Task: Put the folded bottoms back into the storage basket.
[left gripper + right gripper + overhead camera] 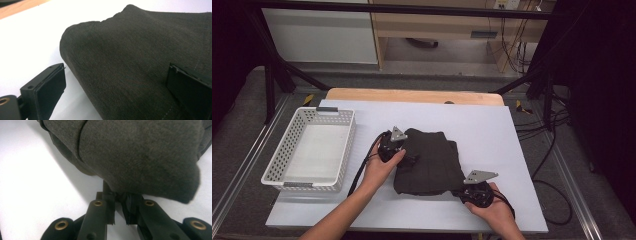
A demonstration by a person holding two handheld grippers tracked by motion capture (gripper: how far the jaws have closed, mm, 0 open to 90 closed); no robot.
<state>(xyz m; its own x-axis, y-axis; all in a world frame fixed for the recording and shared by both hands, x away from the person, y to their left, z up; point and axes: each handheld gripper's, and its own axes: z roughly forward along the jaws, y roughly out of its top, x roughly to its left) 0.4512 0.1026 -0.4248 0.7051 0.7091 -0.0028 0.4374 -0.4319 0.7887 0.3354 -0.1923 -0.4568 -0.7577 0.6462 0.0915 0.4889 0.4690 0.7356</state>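
We note the folded dark cloth (pixel 428 162) lying on the white sheet (pixel 492 130), to the right of the white perforated basket (pixel 309 149). Left gripper (pixel 408 156) sits at the cloth's left edge; in its own view the jaws stand wide apart, straddling the fold without pressing. Right gripper (pixel 460 191) sits at the cloth's near right corner, jaws clenched on a pinch of the fabric (pixel 140 157)
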